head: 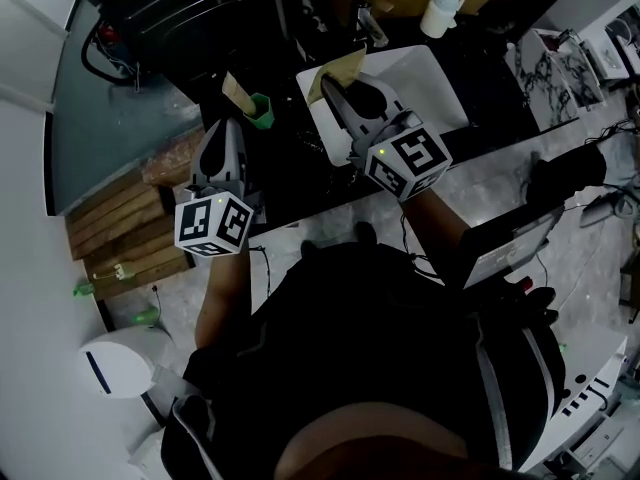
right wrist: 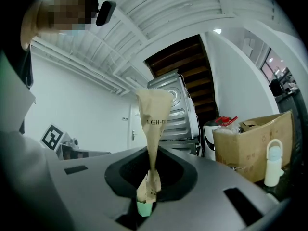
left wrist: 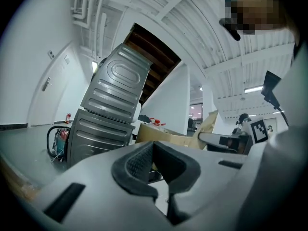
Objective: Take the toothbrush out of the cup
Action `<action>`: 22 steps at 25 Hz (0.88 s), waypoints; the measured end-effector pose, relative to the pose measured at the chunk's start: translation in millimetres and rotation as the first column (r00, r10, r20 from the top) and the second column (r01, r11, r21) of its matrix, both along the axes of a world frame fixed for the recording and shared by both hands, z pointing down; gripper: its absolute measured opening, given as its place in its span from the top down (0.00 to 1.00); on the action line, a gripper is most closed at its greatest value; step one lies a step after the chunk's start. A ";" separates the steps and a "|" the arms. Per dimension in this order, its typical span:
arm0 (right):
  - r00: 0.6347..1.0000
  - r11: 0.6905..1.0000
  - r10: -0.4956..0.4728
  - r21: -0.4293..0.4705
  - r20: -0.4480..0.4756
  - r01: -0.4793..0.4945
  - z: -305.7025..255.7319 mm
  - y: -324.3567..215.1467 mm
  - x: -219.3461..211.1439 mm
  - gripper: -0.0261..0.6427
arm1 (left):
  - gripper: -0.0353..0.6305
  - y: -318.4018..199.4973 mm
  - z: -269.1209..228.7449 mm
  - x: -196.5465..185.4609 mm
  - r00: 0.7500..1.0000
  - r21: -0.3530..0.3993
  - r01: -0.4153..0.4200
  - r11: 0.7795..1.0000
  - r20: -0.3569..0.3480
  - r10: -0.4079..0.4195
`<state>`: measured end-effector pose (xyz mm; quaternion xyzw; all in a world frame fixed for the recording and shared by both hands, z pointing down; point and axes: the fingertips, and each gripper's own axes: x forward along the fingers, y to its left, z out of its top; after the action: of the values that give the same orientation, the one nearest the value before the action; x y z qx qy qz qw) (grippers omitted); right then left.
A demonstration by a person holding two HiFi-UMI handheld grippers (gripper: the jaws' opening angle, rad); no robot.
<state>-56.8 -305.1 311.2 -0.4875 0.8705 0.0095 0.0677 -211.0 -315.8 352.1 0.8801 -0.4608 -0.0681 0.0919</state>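
Paper-wrapped toothbrush (right wrist: 154,114) is pinched in your right hand-held gripper (right wrist: 151,174), out of the cup (head: 263,113); your left hand-held gripper (left wrist: 154,161) is closed, empty. Swing it fast and the wrapper may slip.

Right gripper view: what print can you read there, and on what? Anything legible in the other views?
"IGH-E", cut off at both ends: on the paper wrapper held in the right gripper.
Smaller print lower on that wrapper: too small to read.
Marks on the cardboard box: blurred.
Patterns on the marker cubes: squares only, no words.
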 end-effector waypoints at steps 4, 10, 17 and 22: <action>1.000 1.000 -0.030 0.006 0.006 0.029 -1.1 1.9 2.9 0.89 | 0.94 0.7 -1.9 0.8 0.999 0.005 0.038 0.999 0.011 -0.039; 0.998 0.998 -0.056 -0.010 0.014 0.056 4.7 -2.1 2.8 0.89 | 0.94 -11.4 4.6 -8.6 0.993 0.006 0.104 0.995 0.062 -0.104; 0.998 0.998 -0.048 -0.027 0.033 0.049 11.5 -11.5 3.0 0.89 | 0.83 -44.4 34.5 -12.4 0.990 -0.029 0.112 0.993 0.093 -0.108; 0.999 0.998 -0.032 -0.044 0.040 0.033 19.7 -19.1 3.0 0.89 | 0.75 -70.1 65.2 -16.4 0.985 -0.078 0.121 0.990 0.133 -0.110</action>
<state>-53.8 -324.2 330.9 -0.4747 0.8768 -0.0209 0.0741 -227.4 -385.9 417.4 0.8497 -0.5185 0.0030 0.0956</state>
